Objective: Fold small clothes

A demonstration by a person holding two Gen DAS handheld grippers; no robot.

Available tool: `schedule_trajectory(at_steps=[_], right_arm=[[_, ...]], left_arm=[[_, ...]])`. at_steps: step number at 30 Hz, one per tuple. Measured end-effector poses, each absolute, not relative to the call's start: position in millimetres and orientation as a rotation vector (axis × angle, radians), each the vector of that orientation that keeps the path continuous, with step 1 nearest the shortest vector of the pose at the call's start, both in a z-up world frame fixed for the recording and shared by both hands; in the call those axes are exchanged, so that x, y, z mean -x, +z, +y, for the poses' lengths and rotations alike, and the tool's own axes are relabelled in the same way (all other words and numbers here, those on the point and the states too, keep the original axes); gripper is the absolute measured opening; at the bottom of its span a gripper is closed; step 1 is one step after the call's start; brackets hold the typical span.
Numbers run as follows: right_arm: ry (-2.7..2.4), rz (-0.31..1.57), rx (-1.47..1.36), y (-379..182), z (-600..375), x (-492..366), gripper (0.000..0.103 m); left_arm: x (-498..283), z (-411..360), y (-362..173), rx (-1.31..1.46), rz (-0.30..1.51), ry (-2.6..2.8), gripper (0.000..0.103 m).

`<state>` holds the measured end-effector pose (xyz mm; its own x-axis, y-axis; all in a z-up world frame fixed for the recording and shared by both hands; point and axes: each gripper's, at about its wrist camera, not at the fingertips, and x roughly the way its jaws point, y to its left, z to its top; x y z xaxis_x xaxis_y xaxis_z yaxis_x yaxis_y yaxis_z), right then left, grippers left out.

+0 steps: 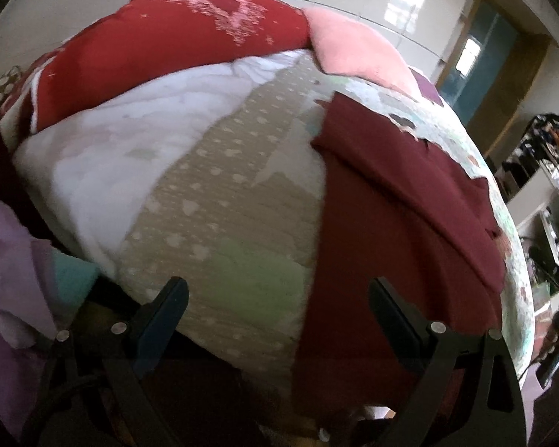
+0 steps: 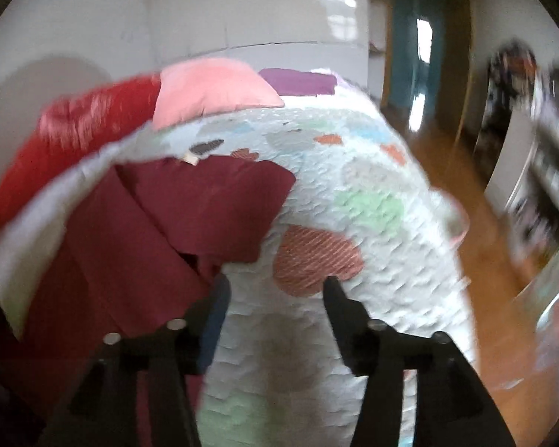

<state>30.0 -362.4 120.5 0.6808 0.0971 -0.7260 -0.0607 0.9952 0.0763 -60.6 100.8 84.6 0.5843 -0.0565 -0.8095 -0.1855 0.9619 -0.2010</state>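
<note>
Your left tongs (image 1: 277, 296) stand wide apart with nothing between the fingers, hanging over the bed; your right tongs (image 2: 275, 290) are parted about halfway and likewise hold nothing, the quilt alone showing in the gap. The dark red garment (image 2: 190, 216), the piece to be folded, lies on the patterned quilt (image 2: 372, 205) of the bed, part folded, with one flap laid back over the rest; in the left view the same garment (image 1: 398, 223) runs from the bed's middle down toward the right finger, its near end passing out of sight below the tongs. Behind it lie a red pillow (image 1: 160, 48) and a pink pillow (image 1: 354, 52), well apart from the garment; a wooden floor (image 2: 477, 260) shows beside the bed.

Handling, as a judgement: the cloth looks thin, light and limp, so it should drape and sag from any single hold and may slide on itself; it is not fragile. Take it at an edge or corner, where the layer is thin enough for the fingers to close on; the free corner of the upper flap (image 2: 287, 178) looks the readiest hold. Pinch the garment only, since the soft quilt beneath may be caught with it; both views are blurred, so seams and hems cannot be told.
</note>
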Motion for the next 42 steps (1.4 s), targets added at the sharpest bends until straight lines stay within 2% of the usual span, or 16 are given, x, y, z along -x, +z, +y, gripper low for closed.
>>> schedule_trajectory(at_steps=[4,8,9,10,11,22,26,30,32,35,40,42], right_arm=[[0.167,0.878,-0.203,94,-350,-40,0.064],[0.146,0.949,-0.123,65,-321,-52,0.063],[0.143,0.966,-0.118,59,-319,-55,0.047],[0.145,0.976,-0.118,57,-317,-54,0.014],[0.151,0.981,-0.122,59,-317,-52,0.011],[0.086,0.804,0.225,110,-265,-34,0.007],[0.137,0.692,0.269,165,-245,-61,0.007],[0.169,0.546,0.208,239,-247,-85,0.007],[0.157,0.525,0.172,257,-257,-99,0.007],[0.092,0.609,0.130,235,-281,-128,0.007],[-0.026,0.938,0.092,115,-323,-167,0.010],[-0.064,0.974,0.053,91,-334,-161,0.012]], left_arm=[[62,88,87,0.246,0.952,0.054,0.097],[64,89,86,0.250,0.956,0.051,0.097],[64,90,86,0.252,0.955,0.052,0.097],[63,91,84,0.255,0.956,0.054,0.097],[63,92,82,0.259,0.960,0.055,0.097],[56,98,62,0.291,0.995,0.039,0.097],[54,104,63,0.301,0.989,0.050,0.097],[52,112,66,0.304,0.973,0.071,0.097],[49,115,65,0.310,0.975,0.074,0.097],[44,116,62,0.310,0.984,0.073,0.097],[33,109,72,0.251,0.959,0.062,0.097],[23,108,80,0.216,0.940,0.063,0.097]])
